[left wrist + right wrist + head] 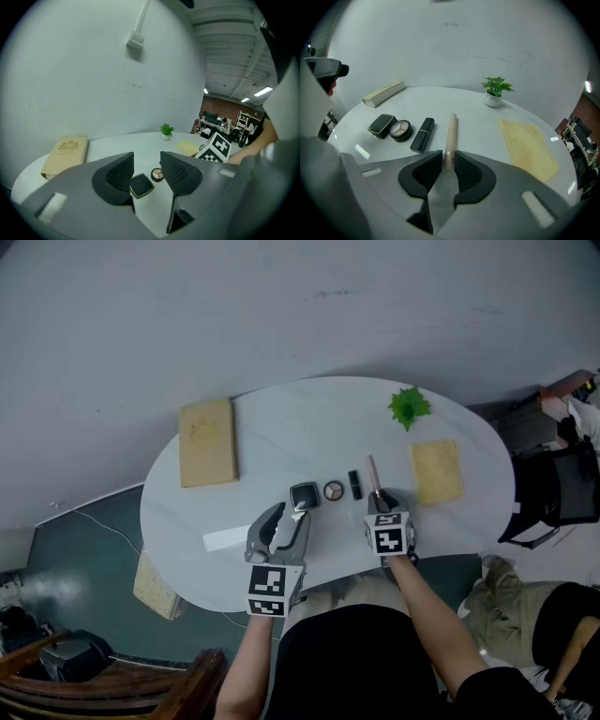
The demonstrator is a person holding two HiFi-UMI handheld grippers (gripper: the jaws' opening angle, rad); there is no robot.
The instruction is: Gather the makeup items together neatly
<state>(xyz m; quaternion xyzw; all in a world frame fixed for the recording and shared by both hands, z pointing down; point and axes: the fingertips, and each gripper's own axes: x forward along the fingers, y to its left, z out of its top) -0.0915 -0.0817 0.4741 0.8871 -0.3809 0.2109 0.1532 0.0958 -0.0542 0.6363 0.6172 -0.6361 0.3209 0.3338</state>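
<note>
On the white oval table (281, 418), four makeup items lie in a row: a black square compact (305, 495), a round eyeshadow pot (334, 490), a black lipstick (355, 485) and a beige concealer tube (373, 472). My right gripper (382, 500) is tilted down over the tube's near end. Its pads sit against both sides of the tube (451, 136), which lies flat on the table. My left gripper (292, 514) is open just short of the compact (141, 185) and touches nothing. The eyeshadow pot (157, 175) lies beyond it.
A tan book (208, 442) lies at the table's left. A small potted plant (409, 407) stands at the far side, and a yellow cloth (437, 472) lies right of the tube. A white strip (225, 539) rests near the front edge. Chairs and a seated person surround the table.
</note>
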